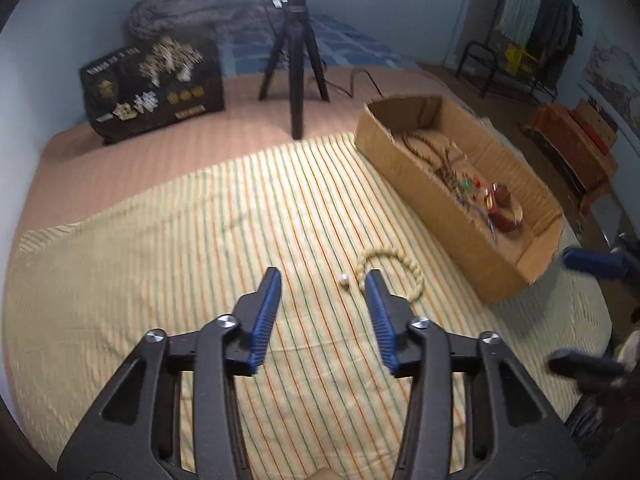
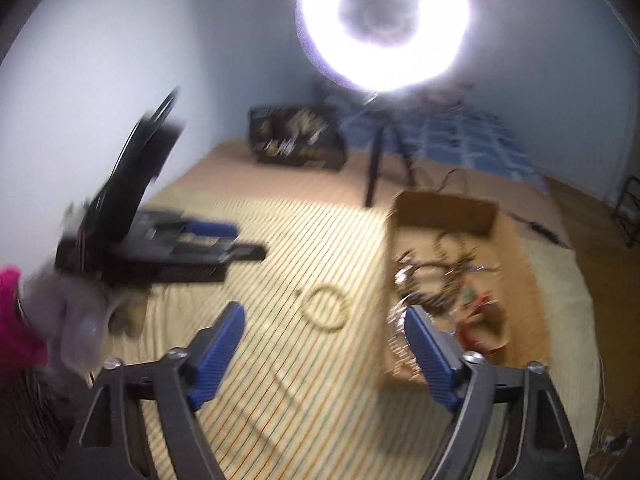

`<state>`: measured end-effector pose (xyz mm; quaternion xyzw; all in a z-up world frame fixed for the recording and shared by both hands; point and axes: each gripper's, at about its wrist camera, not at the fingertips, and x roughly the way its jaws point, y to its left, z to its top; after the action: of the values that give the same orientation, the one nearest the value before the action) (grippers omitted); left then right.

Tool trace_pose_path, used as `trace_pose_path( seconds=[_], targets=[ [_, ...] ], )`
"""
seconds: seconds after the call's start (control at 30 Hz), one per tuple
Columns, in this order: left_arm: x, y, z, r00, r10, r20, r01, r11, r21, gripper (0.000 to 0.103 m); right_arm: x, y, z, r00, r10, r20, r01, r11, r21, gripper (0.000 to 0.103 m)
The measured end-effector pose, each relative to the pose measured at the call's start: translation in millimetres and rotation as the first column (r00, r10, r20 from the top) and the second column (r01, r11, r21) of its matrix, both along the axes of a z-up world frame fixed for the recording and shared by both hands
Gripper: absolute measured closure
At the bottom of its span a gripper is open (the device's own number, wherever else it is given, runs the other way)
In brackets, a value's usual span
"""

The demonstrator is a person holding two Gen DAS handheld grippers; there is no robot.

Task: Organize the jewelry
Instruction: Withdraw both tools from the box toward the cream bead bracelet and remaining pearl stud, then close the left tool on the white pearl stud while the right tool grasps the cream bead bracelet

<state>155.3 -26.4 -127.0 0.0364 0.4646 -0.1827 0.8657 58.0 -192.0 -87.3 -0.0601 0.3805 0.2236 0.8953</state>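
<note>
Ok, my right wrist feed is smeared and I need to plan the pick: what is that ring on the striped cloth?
Observer: A cream beaded bracelet, lying flat outside the cardboard box.
Operator: Anything loose near it?
Observer: One small white bead lies right beside it on the cloth.
Operator: Are the left tongs carrying something?
Observer: No, the left tongs are open with nothing between them, just short of the bracelet.
</note>
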Motion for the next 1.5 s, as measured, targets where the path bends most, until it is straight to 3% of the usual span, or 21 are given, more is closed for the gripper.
trace_pose_path(
  seconds=[0.13,0.3,0.57,0.83,1.0,1.2,1.4,1.5],
  targets=[
    [2.1,-3.3,-16.4,0.997,-0.069,-0.026,0.069,0.998,0.012,0.067,9.1,18.9,-29.7,0.996,0.03,-0.08,-0.033,0.999,-0.039,0.048],
    [6.6,-9.6,-27.3,0.985,-0.168,-0.025,0.169,0.985,0.029,0.067,20.6,26.3,-50.7,0.991,0.01,-0.131,-0.013,1.0,-0.021,0.057],
    [17.4,-14.0,-45.7,0.964,-0.262,-0.032,0.263,0.964,0.045,0.067,19.3,37.0,-66.8,0.981,-0.126,-0.145,0.13,0.991,0.016,0.057],
    [26.2,-17.6,-58.3,0.949,-0.316,-0.011,0.316,0.948,0.036,0.072,18.0,29.2,-78.1,0.944,-0.292,-0.156,0.306,0.949,0.08,0.057],
    [31.5,-20.2,-62.8,0.945,-0.327,-0.003,0.327,0.945,0.02,0.075,24.1,31.3,-73.6,0.928,-0.344,-0.143,0.355,0.933,0.063,0.059],
    [34.4,-22.4,-65.6,0.94,-0.34,0.012,0.34,0.94,0.022,0.079,30.3,33.7,-82.4,0.895,-0.401,-0.194,0.421,0.905,0.07,0.065],
    [34.8,-23.7,-68.1,0.94,-0.34,0.016,0.339,0.94,0.046,0.093,36.5,35.3,-89.1,0.879,-0.432,-0.204,0.454,0.888,0.077,0.065],
    [36.3,-19.4,-68.2,0.942,-0.336,0.012,0.336,0.941,0.032,0.093,39.0,31.8,-92.2,0.86,-0.464,-0.213,0.489,0.869,0.081,0.065]
  ],
)
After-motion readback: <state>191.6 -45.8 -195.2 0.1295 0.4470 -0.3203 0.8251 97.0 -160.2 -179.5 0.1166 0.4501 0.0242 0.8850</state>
